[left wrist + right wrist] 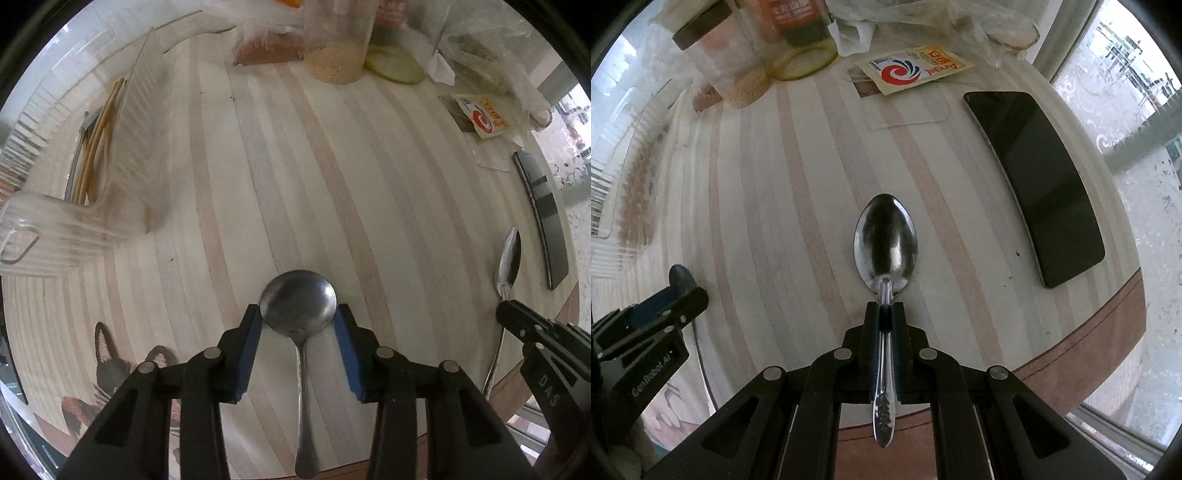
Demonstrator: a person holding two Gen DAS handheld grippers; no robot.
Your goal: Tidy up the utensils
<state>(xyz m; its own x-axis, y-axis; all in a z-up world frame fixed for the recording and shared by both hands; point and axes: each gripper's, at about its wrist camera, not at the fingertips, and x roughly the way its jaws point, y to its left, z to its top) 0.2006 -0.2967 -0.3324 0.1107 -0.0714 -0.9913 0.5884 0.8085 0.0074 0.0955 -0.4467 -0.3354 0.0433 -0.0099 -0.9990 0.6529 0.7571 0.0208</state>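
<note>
Left wrist view: the left gripper [298,317] points down at the striped table [229,177], its blue pads [251,354] clamped on the bowl of a round spoon [297,306]. Far to its left stands a clear holder [122,177] with chopsticks [98,136].

Right wrist view: the right gripper [885,306] is clamped on the neck of an oval spoon [885,240], its bowl just ahead of the tips; a phone [1034,181] lies to the right.

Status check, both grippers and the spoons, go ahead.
Left gripper fingers pinching the round spoon bowl on the table. Right gripper shut on the oval spoon handle. Clear holder to the left, path unobstructed.
</note>
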